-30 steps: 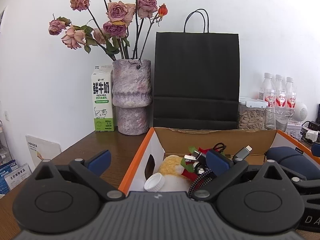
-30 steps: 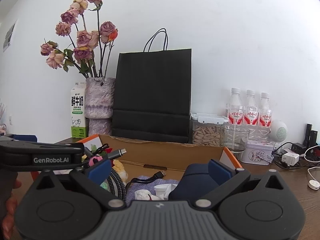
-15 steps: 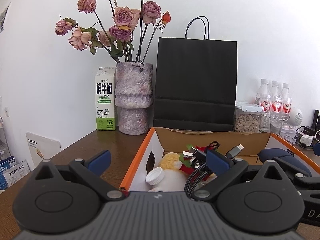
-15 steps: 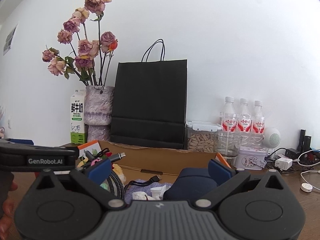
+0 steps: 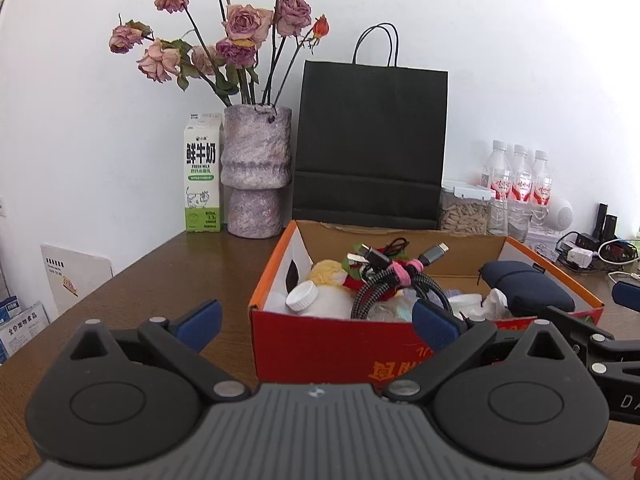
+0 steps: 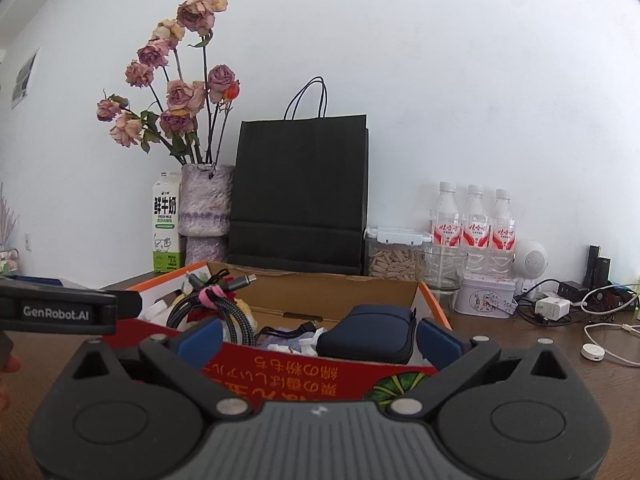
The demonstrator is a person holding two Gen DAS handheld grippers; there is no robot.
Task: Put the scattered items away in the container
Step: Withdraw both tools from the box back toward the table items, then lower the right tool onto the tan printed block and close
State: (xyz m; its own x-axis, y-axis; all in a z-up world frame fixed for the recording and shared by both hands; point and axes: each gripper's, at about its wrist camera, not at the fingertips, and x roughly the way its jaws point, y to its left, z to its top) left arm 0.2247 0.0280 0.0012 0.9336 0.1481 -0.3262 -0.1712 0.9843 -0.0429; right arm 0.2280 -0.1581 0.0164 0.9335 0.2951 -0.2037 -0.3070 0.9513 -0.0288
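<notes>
Left gripper (image 5: 316, 326) jaws spread wide, holding nothing, poised near the red-and-orange cardboard box (image 5: 332, 344) on the brown wooden tabletop (image 5: 180, 272). Right gripper (image 6: 320, 338) jaws likewise spread and empty, at the box's near wall. Inside the box: coiled braided grey cable bundle with pink ties (image 5: 390, 284) left of centre, white plastic bottle with screw cap (image 5: 320, 300) at left, navy blue zip pouch (image 6: 370, 334) at right, crumpled white tissue (image 5: 494, 304) between. Black paper bag (image 5: 370, 148) stands beyond the far wall.
</notes>
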